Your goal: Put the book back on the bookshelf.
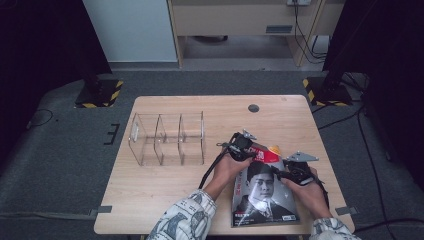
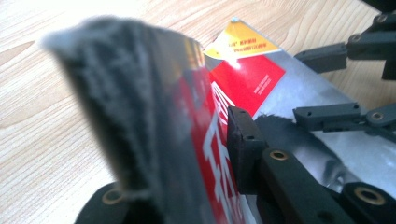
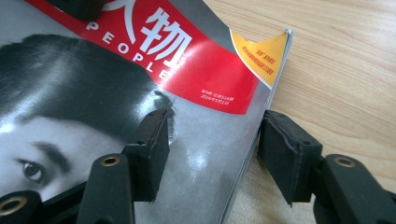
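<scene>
Between the two black jaws of the left claw (image 2: 196,154), a raised edge of the glossy magazine with the red title band and black-and-white portrait cover (image 1: 262,192) was pinched tight; in the left gripper view one pad pressed on the red band from the cover side while the blurred edge of the pages hid the other jaw, so the left claw was closed on the magazine. That edge stood lifted off the pale wooden counter (image 1: 165,192).

From the high view, the left claw (image 1: 243,148) sat at the magazine's upper left corner, about eleven o'clock from the cover's middle, with the left hand (image 1: 225,170) behind it and a black cable trailing down toward the patterned sleeve (image 1: 187,220).

The right claw (image 3: 212,142) stood about half open astride the magazine's right edge: one pad lay over the grey cover near the portrait's hair, the other over the counter just beside the page edges. Whether either pad touched the paper could not be told. In the high view the right claw (image 1: 287,172) lay at roughly two o'clock from the cover's middle.

A yellow corner flash (image 3: 261,56) marked the magazine's far corner. Well apart, at about ten o'clock, a clear plastic organiser with three compartments (image 1: 167,140) stood on the counter.
</scene>
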{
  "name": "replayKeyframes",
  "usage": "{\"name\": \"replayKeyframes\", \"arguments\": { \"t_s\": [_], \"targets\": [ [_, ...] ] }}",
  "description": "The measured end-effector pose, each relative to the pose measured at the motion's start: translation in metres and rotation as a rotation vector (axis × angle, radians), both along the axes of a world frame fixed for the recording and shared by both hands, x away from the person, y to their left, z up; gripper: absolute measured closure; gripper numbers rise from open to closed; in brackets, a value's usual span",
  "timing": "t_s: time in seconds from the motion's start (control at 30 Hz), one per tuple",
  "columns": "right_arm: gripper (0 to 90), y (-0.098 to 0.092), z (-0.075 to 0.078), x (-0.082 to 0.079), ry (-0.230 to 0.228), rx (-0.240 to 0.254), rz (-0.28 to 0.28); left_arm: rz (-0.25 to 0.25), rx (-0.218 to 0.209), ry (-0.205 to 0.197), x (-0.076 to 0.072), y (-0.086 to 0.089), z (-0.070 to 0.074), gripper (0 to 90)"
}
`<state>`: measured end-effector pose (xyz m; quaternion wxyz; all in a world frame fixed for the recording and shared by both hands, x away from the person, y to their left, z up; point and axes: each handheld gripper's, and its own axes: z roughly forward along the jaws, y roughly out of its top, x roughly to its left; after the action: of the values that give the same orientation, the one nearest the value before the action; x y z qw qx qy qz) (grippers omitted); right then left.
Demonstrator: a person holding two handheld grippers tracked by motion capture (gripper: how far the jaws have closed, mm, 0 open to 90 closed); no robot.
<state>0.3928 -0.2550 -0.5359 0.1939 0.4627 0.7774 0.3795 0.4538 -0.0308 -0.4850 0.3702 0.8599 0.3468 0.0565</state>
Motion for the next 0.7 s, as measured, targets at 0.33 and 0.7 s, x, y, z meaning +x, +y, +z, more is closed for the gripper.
{"name": "replayKeyframes", "arguments": {
  "t_s": [0.33, 0.7],
  "targets": [
    [30.8, -0.036, 0.018, -0.011, -0.082, 0.089, -0.175, 0.01, -0.058, -0.053, -0.01, 0.003, 0.019, 86.0],
    [25.6, -0.04, 0.001, -0.005, 0.024, -0.027, -0.243, 0.006, -0.107, -0.102, -0.02, 0.016, 0.042, 86.8]
  ]
}}
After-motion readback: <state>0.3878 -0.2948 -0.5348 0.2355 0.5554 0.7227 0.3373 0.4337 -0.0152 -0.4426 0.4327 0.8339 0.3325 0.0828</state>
